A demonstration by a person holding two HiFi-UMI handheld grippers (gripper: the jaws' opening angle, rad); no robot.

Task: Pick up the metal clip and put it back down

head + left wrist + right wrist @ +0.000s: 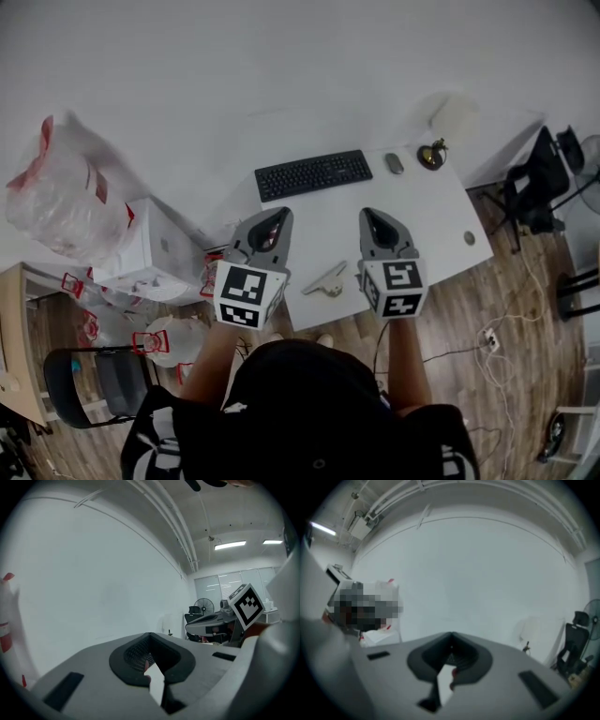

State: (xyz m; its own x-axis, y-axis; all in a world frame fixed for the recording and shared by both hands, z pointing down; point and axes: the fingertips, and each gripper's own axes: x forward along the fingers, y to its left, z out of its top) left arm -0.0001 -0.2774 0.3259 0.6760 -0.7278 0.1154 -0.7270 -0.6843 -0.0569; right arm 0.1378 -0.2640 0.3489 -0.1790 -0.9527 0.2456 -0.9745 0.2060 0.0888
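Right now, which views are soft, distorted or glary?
Head view: evenly lit, sharp at the metal clip, fisheye bending toward the edges. Left gripper view: sharp, mild glare from the ceiling lights. Right gripper view: soft all over, dark vignette round the rim.

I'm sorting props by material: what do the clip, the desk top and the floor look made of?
Clip: pale with a dull sheen, probably metal, though small here. Desk top: smooth, matt white, likely laminate. Floor: brown planks with grain, wood or wood-look.
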